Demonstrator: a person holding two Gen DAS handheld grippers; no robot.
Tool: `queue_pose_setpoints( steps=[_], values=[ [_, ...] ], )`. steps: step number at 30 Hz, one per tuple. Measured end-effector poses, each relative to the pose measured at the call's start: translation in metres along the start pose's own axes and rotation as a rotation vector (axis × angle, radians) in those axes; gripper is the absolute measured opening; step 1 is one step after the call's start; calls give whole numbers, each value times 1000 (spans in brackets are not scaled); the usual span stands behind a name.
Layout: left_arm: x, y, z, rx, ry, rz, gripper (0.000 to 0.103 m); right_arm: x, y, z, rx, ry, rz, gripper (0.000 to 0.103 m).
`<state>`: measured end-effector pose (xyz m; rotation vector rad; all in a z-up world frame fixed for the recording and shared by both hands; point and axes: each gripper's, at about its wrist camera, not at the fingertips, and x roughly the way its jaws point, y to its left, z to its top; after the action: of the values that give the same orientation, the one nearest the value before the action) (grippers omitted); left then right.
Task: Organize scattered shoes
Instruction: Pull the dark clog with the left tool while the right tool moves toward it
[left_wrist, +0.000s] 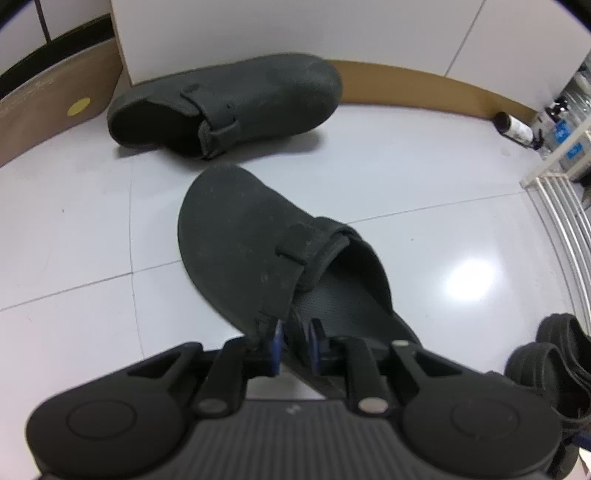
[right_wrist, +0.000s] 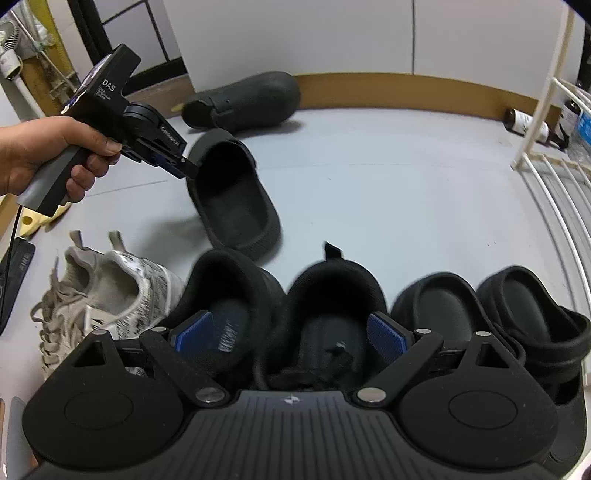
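My left gripper (left_wrist: 295, 343) is shut on the side rim of a dark grey clog (left_wrist: 258, 251). In the right wrist view a hand holds that gripper (right_wrist: 184, 168), and the clog (right_wrist: 232, 199) hangs tilted just above the floor. Its matching clog (left_wrist: 229, 107) lies on its side by the far wall (right_wrist: 247, 99). My right gripper (right_wrist: 291, 332) stands open, nothing between its blue pads (right_wrist: 388, 334), above a pair of black sneakers (right_wrist: 332, 295).
A row along the near floor holds grey-white sneakers (right_wrist: 110, 291), the black sneakers and black sandals (right_wrist: 532, 310), the sandals also showing at the left wrist view's corner (left_wrist: 546, 358). A white wire rack (right_wrist: 554, 184) stands right, a bottle (right_wrist: 524, 123) beside it. Cardboard (left_wrist: 48, 103) leans far left.
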<state>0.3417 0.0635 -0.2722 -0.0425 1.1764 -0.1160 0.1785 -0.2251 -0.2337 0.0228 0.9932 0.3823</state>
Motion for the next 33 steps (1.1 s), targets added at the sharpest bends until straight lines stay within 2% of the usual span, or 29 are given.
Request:
queue_pose_setpoints(
  steps=[7,10,12,15,18,20,22,24,27,29,33],
  values=[
    [-28,10,-15,5,-36,1,16,2,13,12,4,-25,7,93],
    [-40,16,-21,-1,-44,-31,17,3,17,18,7,-38,8,93],
    [-53,23,-27,-16,-81,-64,22,3,20,21,10,-46,7,93],
    [-61,30,-32,-40,-102,-72,26,5,24,26,10,-51,10,93],
    [-70,41,-44,-92,-113,-102,40,8,29,33,14,-53,23,93],
    [-75,46,-53,-88,-110,-127,58,10,34,39,6,-54,32,93],
    [-83,53,-64,-99,-126,-146,61,14,41,47,-16,-57,30,93],
    [-93,66,-79,-152,-153,-158,64,18,48,55,-39,-61,33,93],
    [-105,78,-94,-168,-176,-135,66,27,57,67,-58,-58,31,94],
    [-115,84,-100,-170,-189,-121,70,37,62,80,-25,-32,51,94],
    [-132,93,-113,-227,-236,-148,72,48,69,102,32,34,45,94]
  ],
)
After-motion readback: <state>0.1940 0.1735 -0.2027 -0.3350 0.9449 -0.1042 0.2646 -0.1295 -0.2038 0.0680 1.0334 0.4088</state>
